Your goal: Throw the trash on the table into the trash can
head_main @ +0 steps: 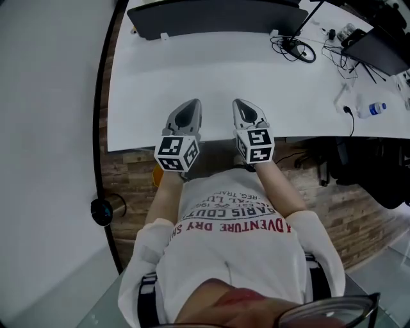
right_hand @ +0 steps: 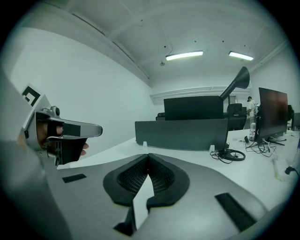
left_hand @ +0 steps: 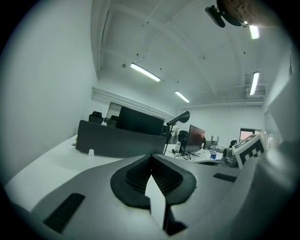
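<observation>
Hovering by the table (head_main: 192, 64), left claw (head_main: 189, 104) and right claw (head_main: 239, 103) are pinched shut, empty; shirt (head_main: 237, 256) reads "ADVENTURE DRY".

Smooth matt white table (head_main: 211, 70); rough wood-plank floor (head_main: 131, 170) (weathered look); left tool (head_main: 191, 106) and right tool (head_main: 242, 106) matt grey plastic.

White table (head_main: 192, 77) with dark divider (head_main: 218, 16), cables (head_main: 298, 50), bottle (head_main: 373, 109)

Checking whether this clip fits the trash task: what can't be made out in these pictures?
Trash can: none recognisable; the round dark object left of the table, head view, is too small to identify.
Trash: clutter at the table's right end, head view, is too small and cut by the frame edge.
Under the table: hidden by its top and the person's torso.
</observation>
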Motion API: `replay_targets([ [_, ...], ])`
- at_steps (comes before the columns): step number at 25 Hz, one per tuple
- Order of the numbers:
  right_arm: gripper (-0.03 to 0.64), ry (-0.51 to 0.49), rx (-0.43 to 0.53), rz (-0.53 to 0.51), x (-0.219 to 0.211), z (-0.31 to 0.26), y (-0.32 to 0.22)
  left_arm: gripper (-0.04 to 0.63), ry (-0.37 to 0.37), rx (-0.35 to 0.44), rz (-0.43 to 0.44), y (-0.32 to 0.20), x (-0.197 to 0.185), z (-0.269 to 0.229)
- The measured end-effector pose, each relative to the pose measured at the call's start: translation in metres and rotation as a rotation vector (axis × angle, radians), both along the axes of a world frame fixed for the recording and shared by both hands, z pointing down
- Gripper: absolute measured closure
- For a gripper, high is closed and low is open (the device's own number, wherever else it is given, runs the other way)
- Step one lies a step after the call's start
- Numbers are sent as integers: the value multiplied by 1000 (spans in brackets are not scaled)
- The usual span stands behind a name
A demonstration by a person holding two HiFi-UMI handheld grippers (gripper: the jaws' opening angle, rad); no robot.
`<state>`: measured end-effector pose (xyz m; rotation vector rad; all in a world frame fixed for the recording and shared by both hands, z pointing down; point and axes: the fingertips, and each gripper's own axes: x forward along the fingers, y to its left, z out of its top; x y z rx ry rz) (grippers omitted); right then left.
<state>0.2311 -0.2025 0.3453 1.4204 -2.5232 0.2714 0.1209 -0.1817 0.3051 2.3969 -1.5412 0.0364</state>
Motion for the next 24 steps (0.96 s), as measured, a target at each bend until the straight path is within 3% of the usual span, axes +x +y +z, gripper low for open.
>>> replay_targets([
  [9, 592, -22, 23, 77, 23, -14, -9, 572, -7, 29, 39, 5, 17, -7],
  [24, 592, 22, 9, 80, 21, -6, -5, 572, -27, 27, 21, 1, 6, -5],
])
